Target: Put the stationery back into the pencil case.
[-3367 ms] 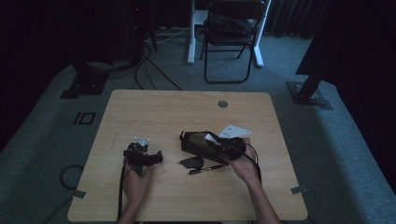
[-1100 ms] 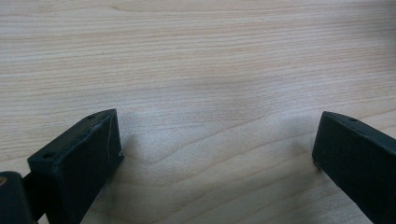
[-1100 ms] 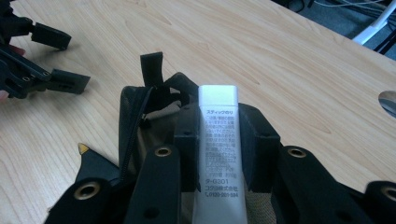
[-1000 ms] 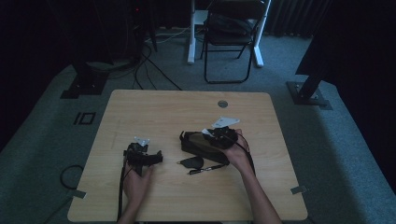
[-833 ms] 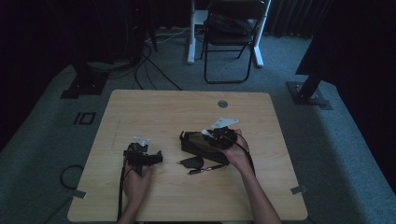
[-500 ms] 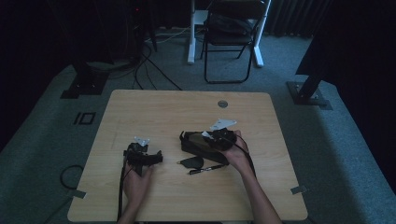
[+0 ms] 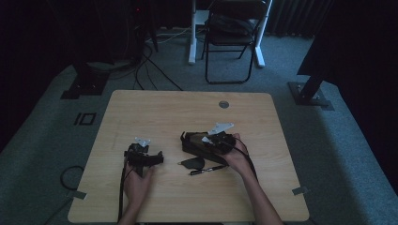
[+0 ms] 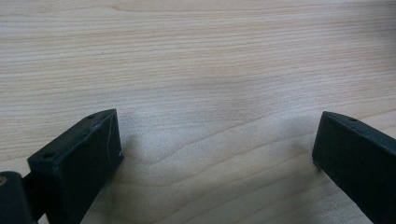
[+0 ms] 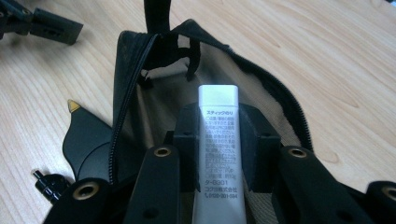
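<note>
R gripper is clamped on a white glue stick, long axis pointing straight ahead into the unzipped black pouch just beyond its tip, while L gripper, jaws spread w/ nothing between, sits well apart on the table.

My left hand rests near the table's near-left edge, its gripper low over the wood with jaws spread wide and nothing between them. My right forearm reaches in from the near right; the right gripper has its jaws closed on a white stick.
</note>
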